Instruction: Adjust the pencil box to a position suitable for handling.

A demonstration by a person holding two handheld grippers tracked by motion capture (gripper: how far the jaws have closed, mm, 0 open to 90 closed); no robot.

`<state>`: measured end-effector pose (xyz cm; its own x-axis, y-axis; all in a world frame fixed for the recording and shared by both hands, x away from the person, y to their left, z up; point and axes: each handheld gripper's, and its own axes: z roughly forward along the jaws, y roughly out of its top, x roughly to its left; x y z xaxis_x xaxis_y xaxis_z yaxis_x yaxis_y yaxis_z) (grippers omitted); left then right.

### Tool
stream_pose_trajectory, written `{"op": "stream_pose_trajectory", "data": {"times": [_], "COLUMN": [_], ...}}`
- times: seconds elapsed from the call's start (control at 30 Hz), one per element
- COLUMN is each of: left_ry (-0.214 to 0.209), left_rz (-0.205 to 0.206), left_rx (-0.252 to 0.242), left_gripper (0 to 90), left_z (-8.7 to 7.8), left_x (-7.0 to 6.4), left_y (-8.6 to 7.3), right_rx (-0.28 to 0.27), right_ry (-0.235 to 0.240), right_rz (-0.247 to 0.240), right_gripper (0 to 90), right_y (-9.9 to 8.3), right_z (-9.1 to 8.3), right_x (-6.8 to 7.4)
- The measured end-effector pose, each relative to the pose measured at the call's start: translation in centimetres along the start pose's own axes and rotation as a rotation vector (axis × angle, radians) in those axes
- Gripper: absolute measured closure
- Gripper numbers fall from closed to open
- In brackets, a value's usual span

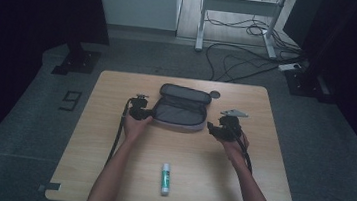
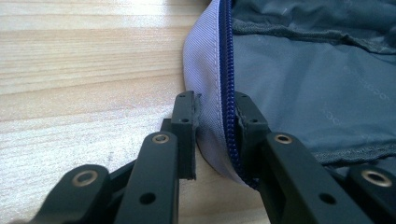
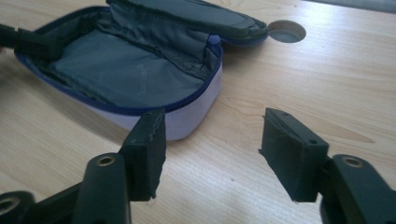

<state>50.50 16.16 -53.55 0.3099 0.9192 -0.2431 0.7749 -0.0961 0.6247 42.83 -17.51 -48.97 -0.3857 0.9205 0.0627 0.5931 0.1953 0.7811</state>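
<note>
An open grey pencil case (image 1: 181,110) with a blue zipper lies on the wooden table (image 1: 111,144), its lid folded back. My left gripper (image 1: 141,111) is at the case's left end; in the left gripper view my left gripper (image 2: 215,122) is shut on the pencil case's rim (image 2: 210,93) beside the zipper. My right gripper (image 1: 219,129) hovers just right of the case, and in the right gripper view my right gripper (image 3: 212,151) stands open with nothing between its jaws, the case (image 3: 130,70) ahead and to the left. A glue stick (image 1: 165,178) lies near the front edge.
A round cable hole (image 1: 215,94) sits in the table behind the case. A white desk frame (image 1: 241,6) and loose cables (image 1: 241,62) are on the floor beyond the table. Bare wood lies between the case and the glue stick.
</note>
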Motion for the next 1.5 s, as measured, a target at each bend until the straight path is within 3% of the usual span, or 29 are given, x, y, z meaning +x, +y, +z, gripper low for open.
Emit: {"op": "stream_pose_trajectory", "data": {"times": [0.1, 0.3, 0.63, 0.8, 1.03, 1.3, 1.5], "left_ry": [0.015, 0.016, 0.023, 0.027, 0.042, 0.036, 0.039], "left_rz": [0.006, 0.004, 0.013, 0.015, 0.022, 0.019, 0.022], "left_rx": [0.004, 0.006, 0.007, 0.011, 0.007, -0.001, -0.016], "left_gripper": [74.1, 74.2, 74.4, 74.3, 74.3, 74.1, 74.3], "left_z": [0.0, 0.0, 0.1, 0.1, 0.1, 0.2, 0.2], "left_x": [-0.2, -0.3, -0.4, -0.4, -0.7, -0.6, -0.6], "left_y": [0.1, 0.1, 0.1, 0.1, 0.1, 0.1, -0.1], "right_rx": [0.016, 0.012, 0.030, 0.039, 0.048, 0.074, 0.103], "right_ry": [-0.014, 0.006, 0.007, 0.002, 0.004, -0.011, -0.011], "right_rz": [-0.031, -0.050, -0.001, -0.009, -0.028, -0.016, -0.023], "right_gripper": [39.3, 39.3, 41.2, 43.0, 49.7, 54.4, 64.1], "right_y": [0.4, 1.1, 1.3, 1.1, 1.0, 0.5, 0.2], "right_z": [0.5, 1.3, 3.8, 4.6, 5.4, 6.8, 7.6], "right_x": [0.3, 0.5, 0.4, 0.7, 1.0, 1.3, 1.5]}}
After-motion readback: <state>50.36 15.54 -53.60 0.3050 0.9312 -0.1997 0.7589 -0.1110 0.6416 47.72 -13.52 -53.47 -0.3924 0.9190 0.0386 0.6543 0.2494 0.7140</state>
